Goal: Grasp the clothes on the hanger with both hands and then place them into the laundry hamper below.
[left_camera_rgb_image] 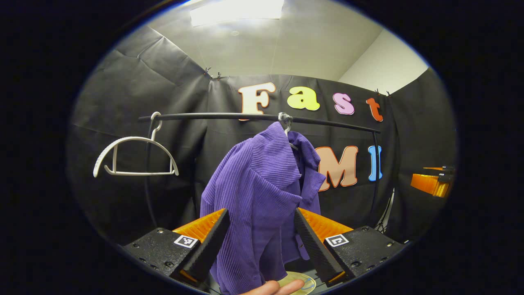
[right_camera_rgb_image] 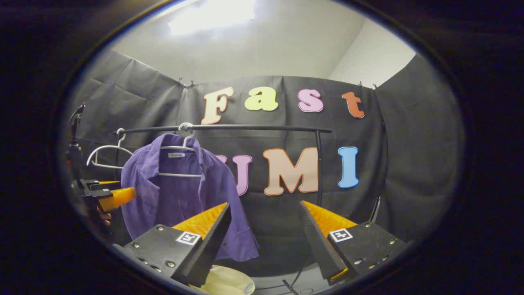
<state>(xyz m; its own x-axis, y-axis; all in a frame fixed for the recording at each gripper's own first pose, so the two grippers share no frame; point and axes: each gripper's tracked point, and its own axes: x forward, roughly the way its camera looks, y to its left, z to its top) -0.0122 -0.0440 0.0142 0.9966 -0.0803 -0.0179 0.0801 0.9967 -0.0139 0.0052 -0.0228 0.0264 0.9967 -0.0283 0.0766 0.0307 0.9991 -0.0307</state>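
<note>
A purple ribbed shirt [left_camera_rgb_image: 254,192] hangs on a white hanger [right_camera_rgb_image: 180,162] from the black rail [left_camera_rgb_image: 254,116]. My left gripper [left_camera_rgb_image: 262,213] is open right in front of the shirt, one finger on each side of the cloth's lower part, and I cannot tell whether they touch it. In the right gripper view the shirt [right_camera_rgb_image: 180,196] hangs to the left, and my right gripper [right_camera_rgb_image: 266,207] stands open to its right with nothing between its fingers. The pale rim of the hamper [right_camera_rgb_image: 225,280] shows low down, under the shirt. The left gripper [right_camera_rgb_image: 123,196] is at the shirt's left edge.
An empty white hanger [left_camera_rgb_image: 135,157] hangs at the rail's left end. The rail's upright post [right_camera_rgb_image: 319,164] stands to the right of the shirt. A fingertip of a hand [left_camera_rgb_image: 272,288] shows at the bottom, beside the hamper rim [left_camera_rgb_image: 303,282]. The right gripper [left_camera_rgb_image: 421,181] is far right.
</note>
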